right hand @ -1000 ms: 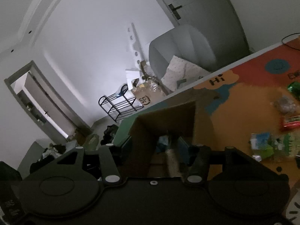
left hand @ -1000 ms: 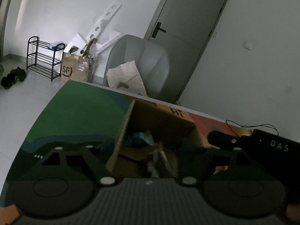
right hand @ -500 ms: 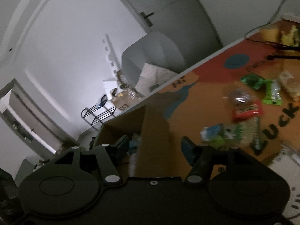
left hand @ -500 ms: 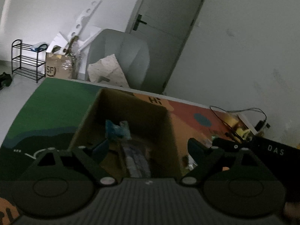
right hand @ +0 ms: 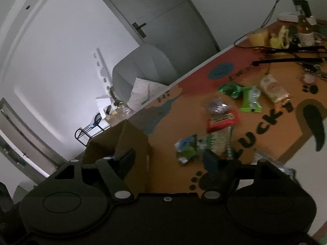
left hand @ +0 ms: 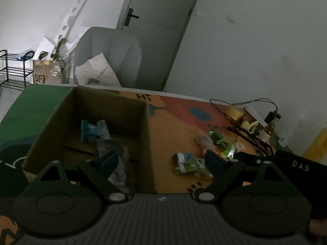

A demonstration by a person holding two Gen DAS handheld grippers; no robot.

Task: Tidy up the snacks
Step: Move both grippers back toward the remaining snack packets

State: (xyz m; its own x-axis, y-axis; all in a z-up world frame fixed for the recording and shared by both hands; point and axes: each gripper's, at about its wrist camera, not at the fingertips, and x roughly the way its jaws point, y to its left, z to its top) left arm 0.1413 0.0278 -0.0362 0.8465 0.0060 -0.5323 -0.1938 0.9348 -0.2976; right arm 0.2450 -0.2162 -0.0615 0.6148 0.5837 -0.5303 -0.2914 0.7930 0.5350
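Both tongs are standing apart, nothing between them; right tongs [right hand: 169, 159] have just been opening. Nearest green-blue snack packet [right hand: 187, 149] is lying just ahead at 1 o'clock; left tongs [left hand: 161, 161] are seeing it at 2 o'clock. Cardboard box [left hand: 61, 110] is sitting at 10 o'clock on the tabletop [left hand: 163, 134].

Home room, grey armchair [left hand: 114, 55], shoe rack [left hand: 12, 69], door [left hand: 155, 20], colourful play mat [right hand: 265, 122]
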